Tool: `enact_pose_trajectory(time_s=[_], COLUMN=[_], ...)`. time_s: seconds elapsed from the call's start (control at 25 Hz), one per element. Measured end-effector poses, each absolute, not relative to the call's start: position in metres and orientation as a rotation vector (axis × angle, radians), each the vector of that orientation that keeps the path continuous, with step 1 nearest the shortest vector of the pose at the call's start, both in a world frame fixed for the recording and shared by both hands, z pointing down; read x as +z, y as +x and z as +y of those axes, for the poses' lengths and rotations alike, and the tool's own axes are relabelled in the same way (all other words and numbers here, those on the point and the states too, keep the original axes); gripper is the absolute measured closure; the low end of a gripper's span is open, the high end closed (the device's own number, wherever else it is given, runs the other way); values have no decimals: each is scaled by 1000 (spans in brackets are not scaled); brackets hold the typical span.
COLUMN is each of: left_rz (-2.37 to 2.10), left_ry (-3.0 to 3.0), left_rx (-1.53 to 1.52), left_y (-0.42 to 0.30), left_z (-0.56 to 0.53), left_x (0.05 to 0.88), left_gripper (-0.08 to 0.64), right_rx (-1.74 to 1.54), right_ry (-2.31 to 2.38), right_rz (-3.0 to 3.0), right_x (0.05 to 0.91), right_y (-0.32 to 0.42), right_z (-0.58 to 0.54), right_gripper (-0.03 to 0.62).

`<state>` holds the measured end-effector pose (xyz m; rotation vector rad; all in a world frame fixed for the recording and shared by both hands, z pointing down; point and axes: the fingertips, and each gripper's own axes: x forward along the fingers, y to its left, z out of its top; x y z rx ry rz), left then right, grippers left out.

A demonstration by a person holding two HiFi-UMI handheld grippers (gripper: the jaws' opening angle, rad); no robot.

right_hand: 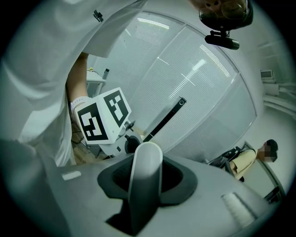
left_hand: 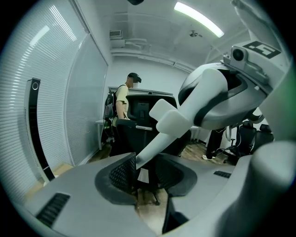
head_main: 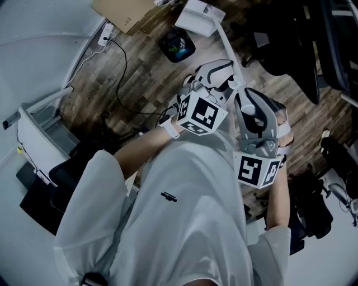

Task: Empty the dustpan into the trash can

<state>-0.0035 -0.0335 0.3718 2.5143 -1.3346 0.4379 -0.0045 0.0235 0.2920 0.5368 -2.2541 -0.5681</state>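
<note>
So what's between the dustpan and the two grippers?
A long white handle runs from the dustpan down to the left gripper and right gripper, which both clamp it, above wooden floor. The head view shows it.

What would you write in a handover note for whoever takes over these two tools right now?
Left tool: shut on the dustpan handle.
Right tool: shut on the same handle, at its rounded end.
The dustpan is beside the black trash can, not over it.
Done: handle gripped, pan near the can.
Left: lift it over the can and tip it out.
</note>
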Motion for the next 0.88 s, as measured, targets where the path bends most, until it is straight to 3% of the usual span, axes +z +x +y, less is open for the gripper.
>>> enact_pose_trajectory(time_s=[0.88], left_rz=[-897], left_ry=[2587], left_rx=[548], left_y=[91], left_z=[-12], left_x=[417], left_gripper=[434], right_rx=[-120], right_ry=[965], right_rz=[-2089], right_x=[326], right_y=[73], right_z=[22], right_gripper=[476])
